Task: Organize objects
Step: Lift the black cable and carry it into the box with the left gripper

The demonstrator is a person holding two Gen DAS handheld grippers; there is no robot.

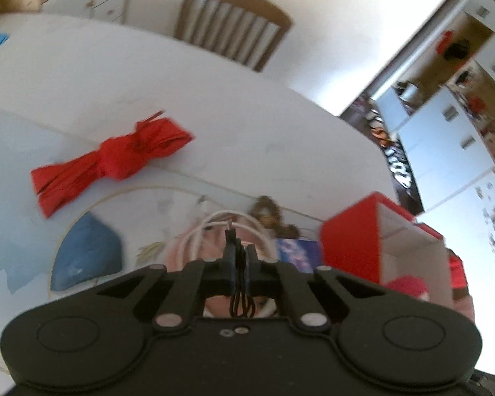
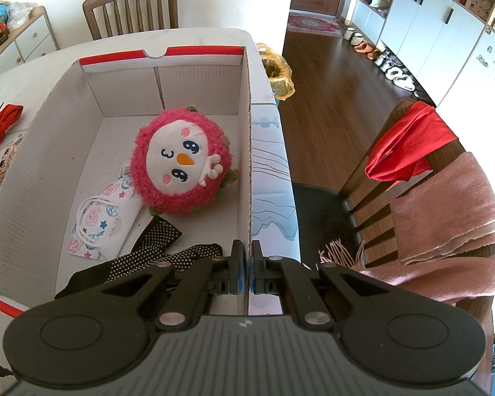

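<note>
My left gripper [image 1: 241, 250] is shut on a thin black cable [image 1: 241, 303] and holds it above the table [image 1: 214, 105]. A coiled white cable [image 1: 201, 231] and a brown fuzzy item [image 1: 267, 211] lie just ahead of it. A bundle of red laces [image 1: 112, 161] lies on the table to the left. My right gripper [image 2: 247, 257] is shut on the right wall of the red and white cardboard box [image 2: 249, 151]. Inside the box lie a pink plush toy [image 2: 181, 161], a patterned face mask [image 2: 105, 221] and a black dotted cloth [image 2: 158, 247].
A wooden chair [image 1: 234, 23] stands behind the table. Another chair [image 2: 429, 178] draped with a red cloth and a pink scarf stands right of the box. A bin with a yellow bag [image 2: 279, 72] sits past the table's edge. White cabinets [image 2: 439, 23] line the far wall.
</note>
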